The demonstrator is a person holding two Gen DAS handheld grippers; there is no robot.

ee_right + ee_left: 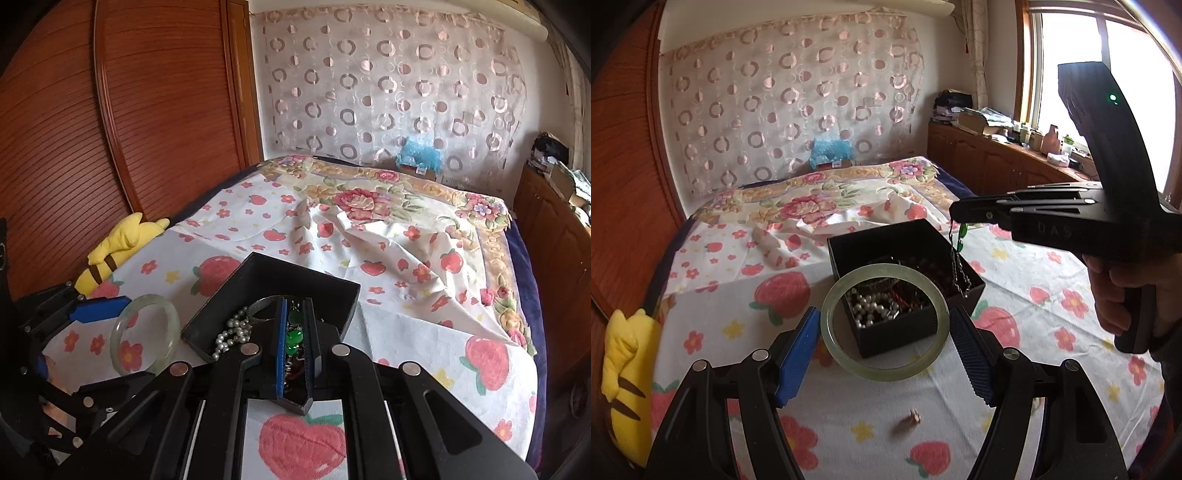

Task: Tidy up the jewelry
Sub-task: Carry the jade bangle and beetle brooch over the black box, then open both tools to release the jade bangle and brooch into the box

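while left tongs (884, 334) grip bangle (884, 321), right tongs (955, 214) pinch necklace (958, 258).

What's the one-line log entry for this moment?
left gripper: holding jade bangle | right gripper: shut on green-stone chain necklace, over black jewelry box | box: pearls inside

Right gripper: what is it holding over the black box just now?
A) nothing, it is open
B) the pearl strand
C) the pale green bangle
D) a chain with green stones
D: the right gripper is shut on the chain with green stones, which dangles above the black box; the bangle sits between the left gripper's fingers, and the pearls lie in the box.
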